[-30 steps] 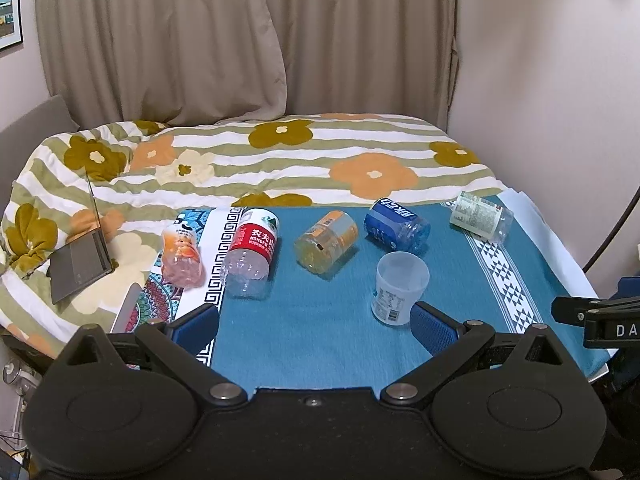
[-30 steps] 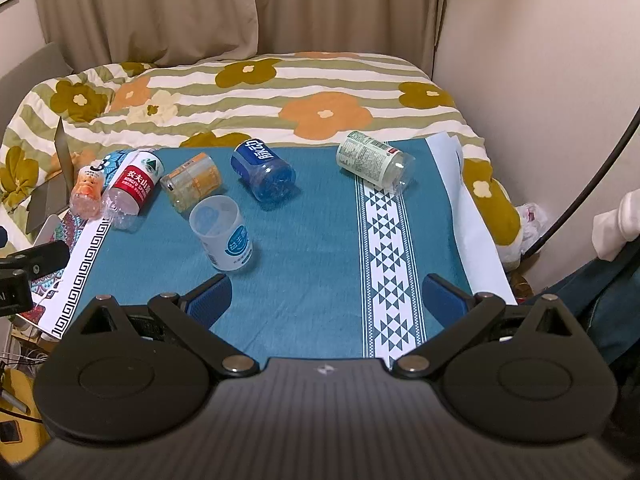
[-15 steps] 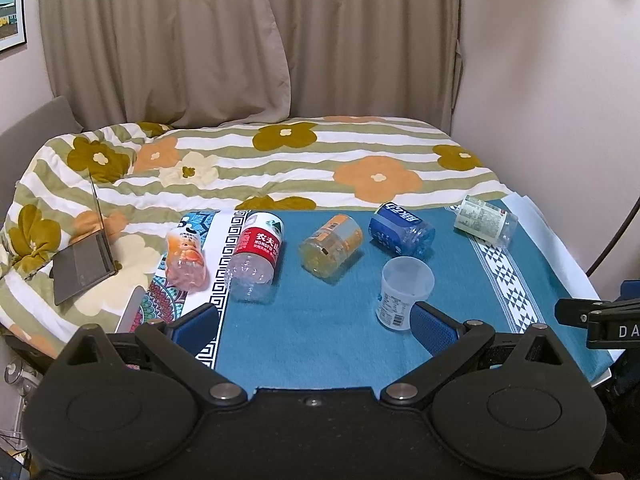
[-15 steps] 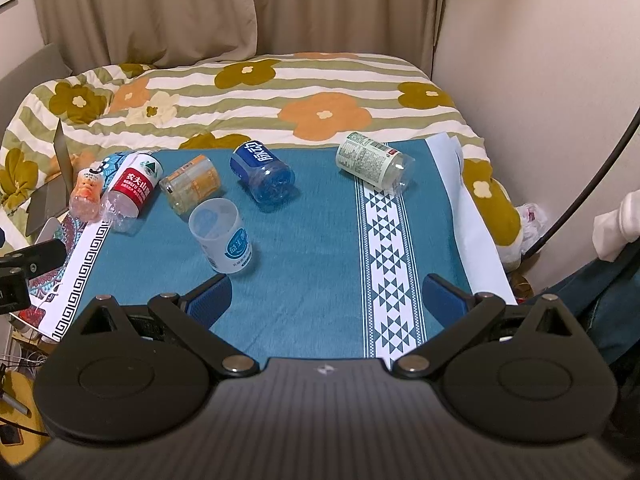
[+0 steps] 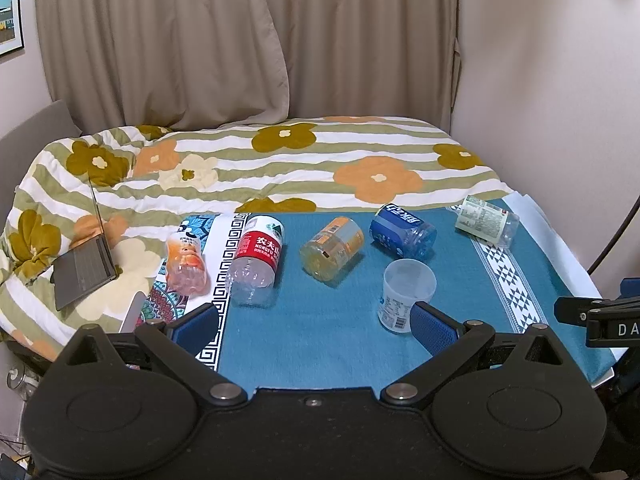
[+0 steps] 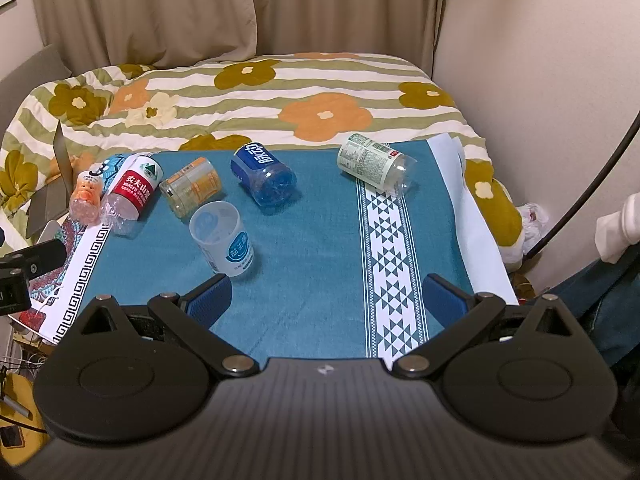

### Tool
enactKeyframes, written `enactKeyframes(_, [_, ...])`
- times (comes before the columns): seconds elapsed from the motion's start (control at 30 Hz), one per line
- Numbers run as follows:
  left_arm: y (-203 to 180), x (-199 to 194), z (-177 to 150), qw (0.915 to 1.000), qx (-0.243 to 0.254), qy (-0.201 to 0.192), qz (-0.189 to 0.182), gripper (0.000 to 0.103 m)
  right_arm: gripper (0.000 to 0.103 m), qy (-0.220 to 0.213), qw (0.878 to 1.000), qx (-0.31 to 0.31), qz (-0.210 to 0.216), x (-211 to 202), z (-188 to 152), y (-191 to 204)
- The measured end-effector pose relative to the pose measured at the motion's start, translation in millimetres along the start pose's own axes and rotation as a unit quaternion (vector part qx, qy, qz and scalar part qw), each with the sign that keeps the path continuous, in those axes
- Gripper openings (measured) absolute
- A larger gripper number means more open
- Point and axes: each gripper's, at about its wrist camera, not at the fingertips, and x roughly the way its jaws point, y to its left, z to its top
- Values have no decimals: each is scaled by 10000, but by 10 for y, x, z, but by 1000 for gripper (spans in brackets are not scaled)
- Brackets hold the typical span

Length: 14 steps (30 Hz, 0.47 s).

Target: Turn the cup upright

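- The left gripper (image 5: 314, 326) is holding its fingers (image 5: 434, 326) spread wide with nothing between them; its right pad is overlapping the lower edge of the cup (image 5: 404, 294) in the left wrist view, and contact cannot be told.
- The right gripper (image 6: 328, 298) is also keeping its fingers (image 6: 210, 294) spread and empty, with bare blue cloth (image 6: 312, 248) lying between them.
- The cup (image 6: 222, 238) is standing mouth-up on the cloth, just ahead of the right gripper's left pad.
- Five bottles are lying on their sides beyond the cup: a blue bottle (image 6: 264, 178), an orange bottle (image 6: 192, 192), a red-labelled bottle (image 6: 132, 196), a small pink bottle (image 5: 186, 258) and a green-labelled bottle (image 6: 374, 164) well apart to the right.
- The table (image 6: 480, 216) is ending in a white edge on the right; a floral bed (image 5: 280, 160), curtains (image 5: 240, 40) and a laptop (image 5: 84, 268) are lying beyond.
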Motion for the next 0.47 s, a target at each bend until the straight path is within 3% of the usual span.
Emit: enactKeyframes(0.47, [24, 62, 7, 9999, -103, 10, 38, 103, 103, 7, 10000, 28, 24, 7, 8, -10])
